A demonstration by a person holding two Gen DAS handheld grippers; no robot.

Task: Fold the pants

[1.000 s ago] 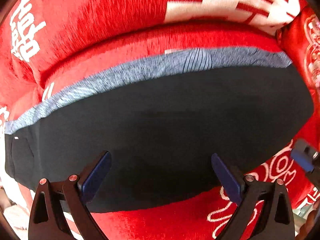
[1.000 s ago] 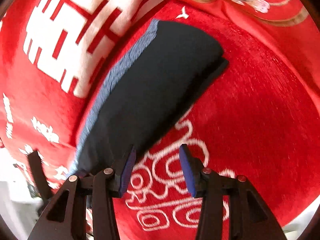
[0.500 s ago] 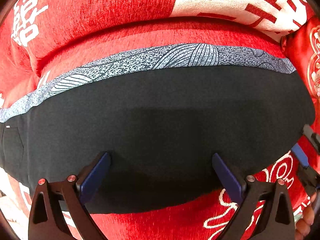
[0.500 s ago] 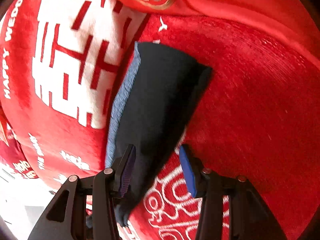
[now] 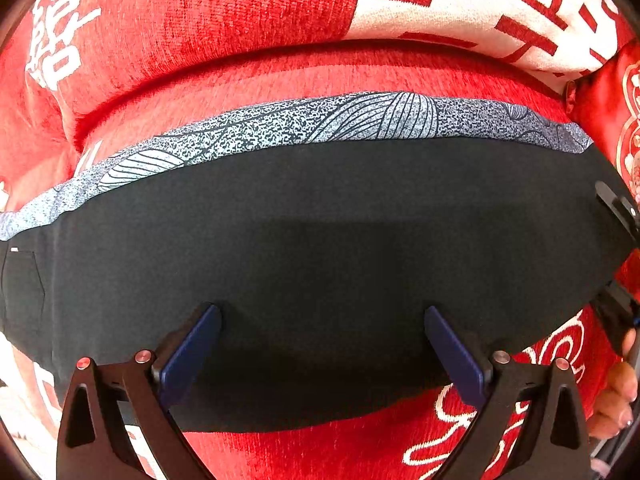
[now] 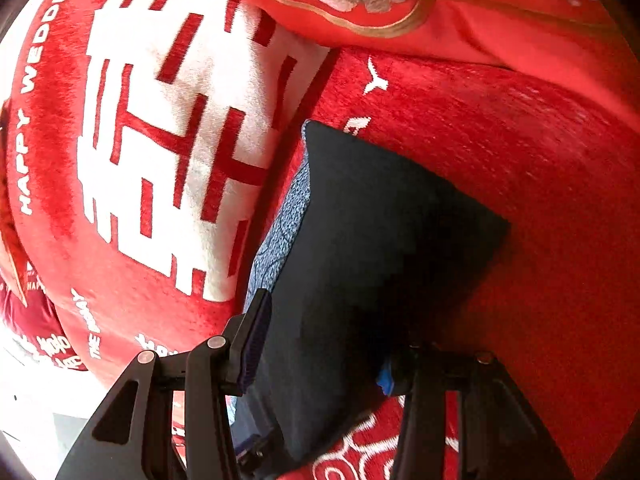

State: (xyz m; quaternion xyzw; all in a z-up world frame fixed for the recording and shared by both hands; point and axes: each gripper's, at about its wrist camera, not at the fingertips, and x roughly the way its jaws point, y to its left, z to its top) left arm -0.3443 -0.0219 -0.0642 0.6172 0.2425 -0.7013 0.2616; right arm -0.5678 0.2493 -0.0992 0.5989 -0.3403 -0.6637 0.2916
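Black pants (image 5: 320, 248), patterned grey strip (image 5: 304, 126) along the far edge, lying flat across a red sofa cover (image 5: 224, 16) (white characters woven in). Left gripper (image 5: 320, 344): jaws wide apart above the near hem, holding nothing. Right gripper (image 6: 324, 344): jaws straddling the pants' end, cloth between them; whether it is pinched cannot be told.

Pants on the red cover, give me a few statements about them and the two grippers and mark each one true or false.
1. The pants are black with a gray patterned band along the far edge. True.
2. The left gripper is clamped shut on the pants. False: its jaws are wide apart over the cloth.
3. The right gripper has the end of the pants between its jaws. True.
4. The pants lie on a bare wooden table. False: they lie on a red cover with white characters.
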